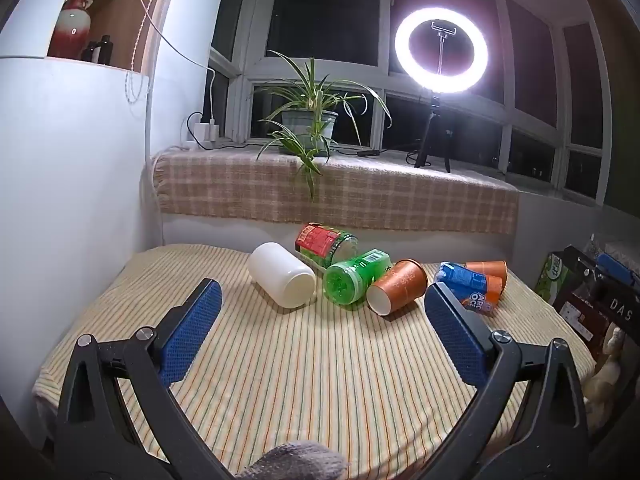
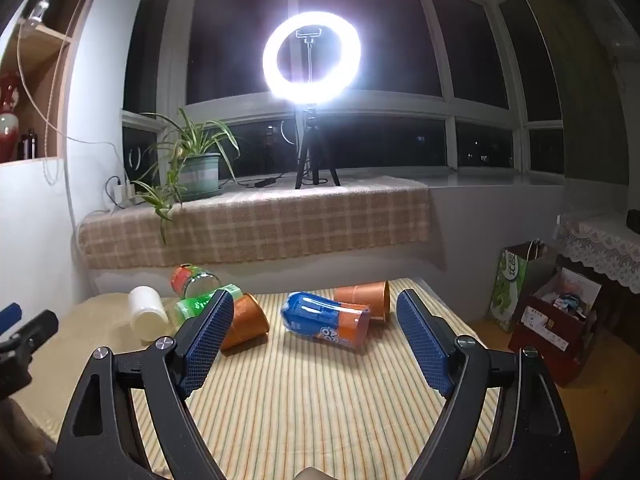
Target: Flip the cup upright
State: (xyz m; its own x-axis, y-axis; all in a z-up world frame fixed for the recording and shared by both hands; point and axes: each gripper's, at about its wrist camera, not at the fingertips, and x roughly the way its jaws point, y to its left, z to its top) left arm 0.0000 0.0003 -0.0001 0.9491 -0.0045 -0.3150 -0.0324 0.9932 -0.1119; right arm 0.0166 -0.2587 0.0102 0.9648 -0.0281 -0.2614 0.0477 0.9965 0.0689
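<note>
Several cups lie on their sides on the striped table cloth [image 1: 304, 364]. A white cup [image 1: 282, 274] lies at the left, a red-green cup [image 1: 326, 242] behind it, a green cup [image 1: 356, 277] in the middle, and an orange paper cup [image 1: 398, 287] to its right. A blue-orange cup [image 1: 468, 286] and a second orange cup [image 1: 486, 269] lie further right. My left gripper [image 1: 322, 300] is open, short of the cups. My right gripper [image 2: 316, 308] is open, facing the blue-orange cup [image 2: 326, 319] and near the orange cups [image 2: 246, 322] [image 2: 364, 296].
A window ledge with a plaid blanket [image 1: 340, 192] runs behind the table, holding a potted plant [image 1: 308, 122] and a lit ring light [image 1: 441, 50] on a tripod. A white wall [image 1: 72, 180] stands at the left. Boxes and bags [image 2: 552, 312] sit right of the table.
</note>
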